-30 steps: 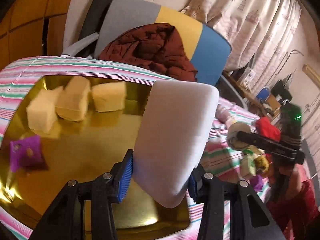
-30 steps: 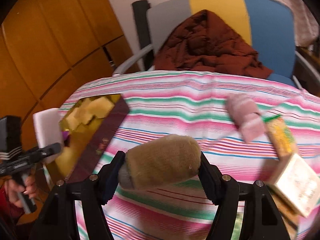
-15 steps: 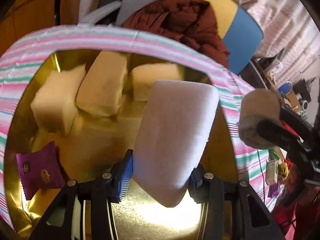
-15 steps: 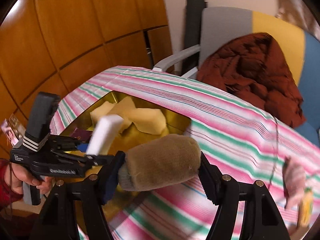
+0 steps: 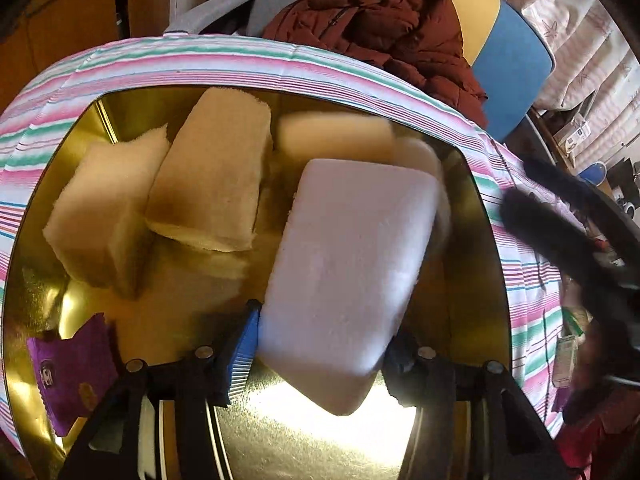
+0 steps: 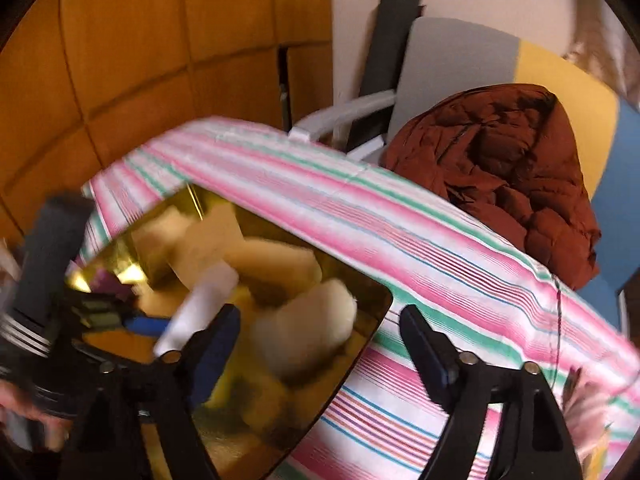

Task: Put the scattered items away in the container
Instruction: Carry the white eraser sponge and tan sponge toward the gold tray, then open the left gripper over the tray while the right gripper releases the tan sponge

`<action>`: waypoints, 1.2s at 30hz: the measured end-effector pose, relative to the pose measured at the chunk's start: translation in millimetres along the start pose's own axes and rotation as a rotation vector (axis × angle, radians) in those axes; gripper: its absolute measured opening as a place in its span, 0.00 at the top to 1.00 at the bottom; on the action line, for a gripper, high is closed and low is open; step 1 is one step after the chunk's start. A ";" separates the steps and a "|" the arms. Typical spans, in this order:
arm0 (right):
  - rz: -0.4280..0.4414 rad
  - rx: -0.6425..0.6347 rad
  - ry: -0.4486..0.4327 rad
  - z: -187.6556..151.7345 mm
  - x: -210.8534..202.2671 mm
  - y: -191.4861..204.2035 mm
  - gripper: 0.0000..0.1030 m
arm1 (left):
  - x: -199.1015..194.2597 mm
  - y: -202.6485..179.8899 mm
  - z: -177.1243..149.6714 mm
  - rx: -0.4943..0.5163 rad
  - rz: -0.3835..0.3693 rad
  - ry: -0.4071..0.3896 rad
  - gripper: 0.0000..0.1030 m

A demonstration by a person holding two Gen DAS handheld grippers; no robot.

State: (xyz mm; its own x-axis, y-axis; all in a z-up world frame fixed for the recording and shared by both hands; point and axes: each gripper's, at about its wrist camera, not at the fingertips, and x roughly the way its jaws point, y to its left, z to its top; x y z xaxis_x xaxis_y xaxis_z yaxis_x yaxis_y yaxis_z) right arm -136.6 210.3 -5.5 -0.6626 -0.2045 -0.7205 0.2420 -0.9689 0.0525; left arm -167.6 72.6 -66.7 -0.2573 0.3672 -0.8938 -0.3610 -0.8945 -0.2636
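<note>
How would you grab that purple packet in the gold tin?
Probably pinch the purple packet by its upper crimped edge, coming down from above on the side facing the middle of the tin. It looks thin and sits close to the tin's wall, so that side leaves little room for jaws.

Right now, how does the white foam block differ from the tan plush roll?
The white rectangular foam block is flat-sided and stands between the opening jaws of the left tool; the tan plush roll is rounded, fuzzy and clear of the opening right tool. Both are over the gold tin.
</note>
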 end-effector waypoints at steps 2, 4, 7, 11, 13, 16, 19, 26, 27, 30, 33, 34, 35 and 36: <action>0.017 0.049 -0.051 -4.0 -15.6 -6.4 0.08 | -2.8 -0.5 -1.2 -0.005 -0.009 -0.018 0.44; 0.041 0.075 -0.086 -10.0 -30.2 -10.6 0.06 | -4.3 -1.3 -1.1 -0.020 -0.016 -0.030 0.42; 0.037 0.092 -0.107 -21.6 -46.0 -15.2 0.05 | -7.4 -0.6 -3.5 -0.051 -0.025 -0.033 0.40; 0.049 0.130 -0.117 -38.4 -62.1 -20.9 0.05 | -18.9 1.5 -8.8 -0.085 -0.005 -0.070 0.35; 0.052 0.151 -0.127 -48.8 -69.7 -25.7 0.05 | -29.4 1.0 -12.4 -0.083 0.011 -0.107 0.35; 0.042 0.186 -0.137 -63.7 -80.0 -35.8 0.05 | -50.3 1.3 -21.7 -0.099 0.081 -0.197 0.34; 0.029 0.221 -0.137 -77.1 -89.7 -48.2 0.05 | -54.6 3.5 -26.0 -0.113 0.149 -0.212 0.33; -0.018 0.301 -0.166 -100.8 -115.1 -81.9 0.04 | -60.4 11.4 -42.8 -0.195 0.148 -0.201 0.34; -0.029 0.315 -0.174 -105.2 -120.1 -88.7 0.03 | -63.5 8.3 -46.1 -0.198 0.138 -0.215 0.34; -0.067 0.351 -0.188 -115.5 -131.6 -107.6 0.02 | -64.4 -13.6 -47.4 -0.187 0.119 -0.246 0.34; -0.094 0.410 -0.194 -126.6 -139.5 -129.5 0.02 | -72.4 -32.0 -52.9 -0.154 0.051 -0.275 0.33; -0.091 0.439 -0.198 -131.8 -142.0 -137.7 0.02 | -72.4 -37.0 -51.5 -0.141 0.026 -0.280 0.33; -0.077 0.466 -0.200 -135.8 -142.8 -144.2 0.02 | -73.0 -46.3 -52.2 -0.112 -0.005 -0.281 0.33; -0.056 0.499 -0.200 -141.2 -142.2 -151.3 0.02 | -73.0 -58.1 -53.6 -0.069 -0.031 -0.281 0.33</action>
State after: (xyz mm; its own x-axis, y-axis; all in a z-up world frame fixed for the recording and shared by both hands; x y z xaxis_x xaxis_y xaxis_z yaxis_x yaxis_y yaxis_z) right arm 21.1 405.7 -8.6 -0.7989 -0.1260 -0.5882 -0.1316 -0.9175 0.3753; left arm -79.8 84.2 -5.5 -0.4887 0.4418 -0.7523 -0.3129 -0.8937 -0.3216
